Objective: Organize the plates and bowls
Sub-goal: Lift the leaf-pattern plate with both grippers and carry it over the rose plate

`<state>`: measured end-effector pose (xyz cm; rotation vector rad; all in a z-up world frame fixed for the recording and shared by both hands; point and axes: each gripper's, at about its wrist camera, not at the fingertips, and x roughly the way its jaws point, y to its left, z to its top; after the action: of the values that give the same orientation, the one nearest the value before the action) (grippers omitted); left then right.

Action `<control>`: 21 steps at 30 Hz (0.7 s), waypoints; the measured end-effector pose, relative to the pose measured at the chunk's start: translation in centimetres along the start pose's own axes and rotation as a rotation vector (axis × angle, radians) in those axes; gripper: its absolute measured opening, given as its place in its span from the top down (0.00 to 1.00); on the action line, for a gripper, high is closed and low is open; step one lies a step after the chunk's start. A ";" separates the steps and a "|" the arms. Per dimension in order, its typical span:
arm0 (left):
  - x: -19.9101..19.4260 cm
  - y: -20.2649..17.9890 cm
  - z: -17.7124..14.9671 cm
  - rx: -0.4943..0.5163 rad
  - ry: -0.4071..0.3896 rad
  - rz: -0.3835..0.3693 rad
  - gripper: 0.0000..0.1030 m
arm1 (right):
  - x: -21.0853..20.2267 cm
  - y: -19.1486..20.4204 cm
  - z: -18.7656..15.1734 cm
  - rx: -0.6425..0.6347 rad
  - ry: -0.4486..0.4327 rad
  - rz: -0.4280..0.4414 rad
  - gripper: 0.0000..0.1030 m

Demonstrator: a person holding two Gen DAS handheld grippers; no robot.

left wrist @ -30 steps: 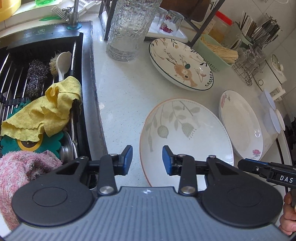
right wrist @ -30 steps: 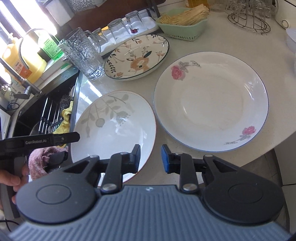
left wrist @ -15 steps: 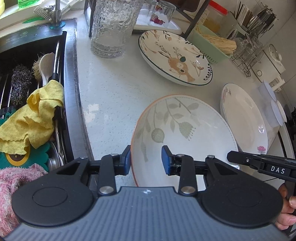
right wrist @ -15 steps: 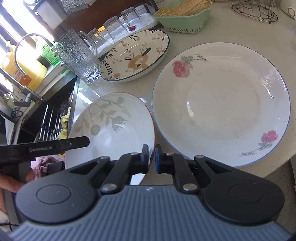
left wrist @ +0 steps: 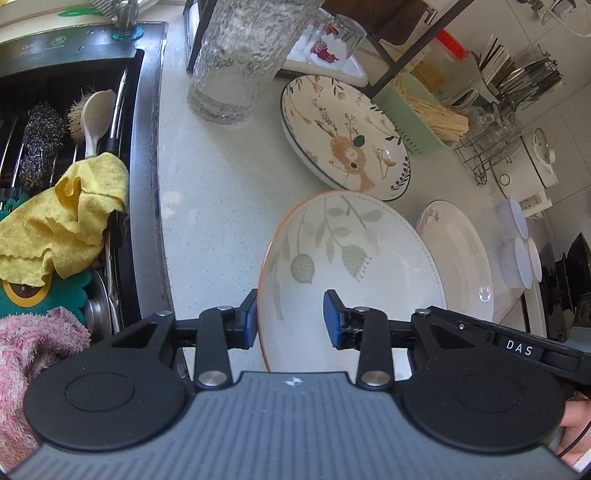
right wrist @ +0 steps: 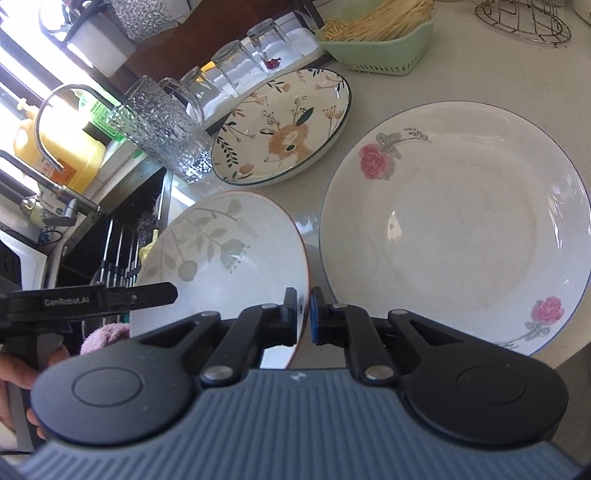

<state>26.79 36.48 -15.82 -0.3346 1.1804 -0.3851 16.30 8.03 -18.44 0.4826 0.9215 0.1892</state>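
A leaf-patterned bowl with an orange rim (right wrist: 225, 258) is tilted up off the counter. My right gripper (right wrist: 303, 317) is shut on its right rim. The same leaf bowl (left wrist: 351, 273) shows in the left wrist view, where my left gripper (left wrist: 290, 319) is open with its jaws either side of the bowl's left rim, not clamped. A large white rose plate (right wrist: 454, 229) lies flat to the right of the bowl; it also shows in the left wrist view (left wrist: 458, 254). A deer-patterned plate (right wrist: 284, 129) lies behind; it also shows in the left wrist view (left wrist: 343, 136).
A textured glass jug (left wrist: 240, 55) stands at the back by the sink (left wrist: 66, 166), which holds a yellow cloth (left wrist: 62, 218), scrubbers and a pink towel (left wrist: 29, 354). A green basket of sticks (right wrist: 376, 33), upturned glasses (right wrist: 229, 62) and a wire rack (left wrist: 498, 147) line the back.
My right gripper closed on the leaf bowl's rim and lifted it, tilting it up. My left gripper moved in around the bowl's left rim, still open.
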 end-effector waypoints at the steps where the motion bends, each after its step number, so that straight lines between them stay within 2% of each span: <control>1: -0.3 -0.4 0.4 0.007 -0.004 -0.007 0.62 | -0.3 0.0 0.2 0.001 -0.002 0.000 0.90; 10: -0.7 -5.3 4.1 0.072 0.015 -0.061 0.62 | -4.4 -1.7 3.0 0.050 -0.085 -0.020 0.90; 15: 1.5 -8.2 4.5 0.080 0.040 -0.065 0.62 | -5.7 -4.0 4.1 0.064 -0.107 -0.039 0.90; 21: 4.4 -11.5 3.9 0.069 0.070 -0.076 0.62 | -6.3 -7.9 4.5 0.048 -0.079 -0.085 0.90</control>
<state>30.62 24.50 -12.98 -0.3088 1.2218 -0.5056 15.76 -2.59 -15.44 0.4908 0.8692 0.0706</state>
